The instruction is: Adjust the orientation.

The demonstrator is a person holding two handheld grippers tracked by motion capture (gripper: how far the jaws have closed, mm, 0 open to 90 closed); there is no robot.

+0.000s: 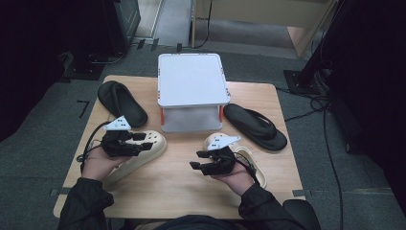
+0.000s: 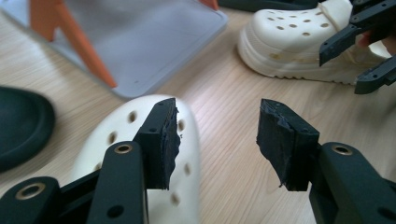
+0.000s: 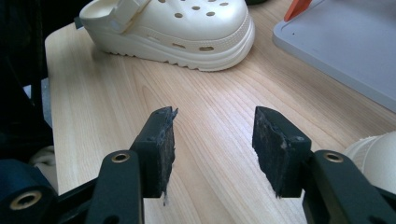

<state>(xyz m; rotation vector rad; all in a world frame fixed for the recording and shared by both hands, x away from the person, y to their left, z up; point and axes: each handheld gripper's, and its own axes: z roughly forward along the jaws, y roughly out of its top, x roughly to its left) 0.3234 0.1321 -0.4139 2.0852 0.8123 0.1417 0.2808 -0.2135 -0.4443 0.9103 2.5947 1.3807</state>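
On wood table [image 1: 182, 187], grey carpet around: left clog [image 1: 139, 152] long axis diagonal, toe toward white rack [image 1: 191, 79]. Left gripper [image 1: 143, 136] and right gripper [image 1: 197, 160] jaws wide, empty.

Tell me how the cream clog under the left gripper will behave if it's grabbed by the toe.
The left clog looks like thick moulded foam with vent holes, so probably light and fairly stiff. Its smooth rounded toe may slip between the pads. Its broad flat sole makes tipping or rolling unlikely.
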